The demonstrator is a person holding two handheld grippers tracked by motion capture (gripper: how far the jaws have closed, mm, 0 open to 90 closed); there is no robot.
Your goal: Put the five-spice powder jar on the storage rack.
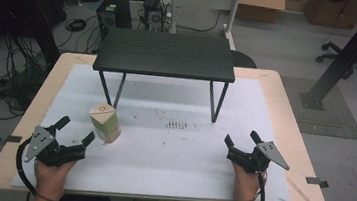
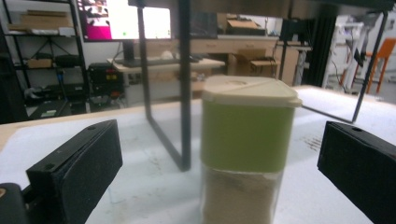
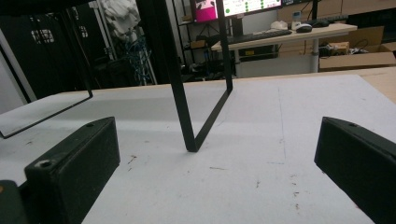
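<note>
Left hand-held gripper [image 1: 76, 129] low over the near-left part of the tabletop [image 1: 169, 170], jaws spread wide, gripped by left hand [image 1: 52, 170] from below. Container [image 1: 104, 122] upright on the white sheet, just ahead of the spread jaws and slightly toward the right one; contact not discernible from the high view. In the left gripper view, container [image 2: 246, 149] between the two black jaws with clear gaps on both sides, nearer the right jaw: cream lid, green band, clear lower section holding pale beige powder.

Centre: black stand [image 1: 165, 54] on thin black legs at the far half of the sheet, container just in front of its left leg. Small dark specks [image 1: 176, 125] scattered on the sheet near the middle.

Right hand-held gripper [image 1: 242, 140] over the near-right part of the tabletop, jaws spread, nothing between them, held by right hand [image 1: 246, 180]. In the right gripper view, stand leg [image 3: 187, 112] ahead on the white sheet, between the jaws' lines and well apart from them.
</note>
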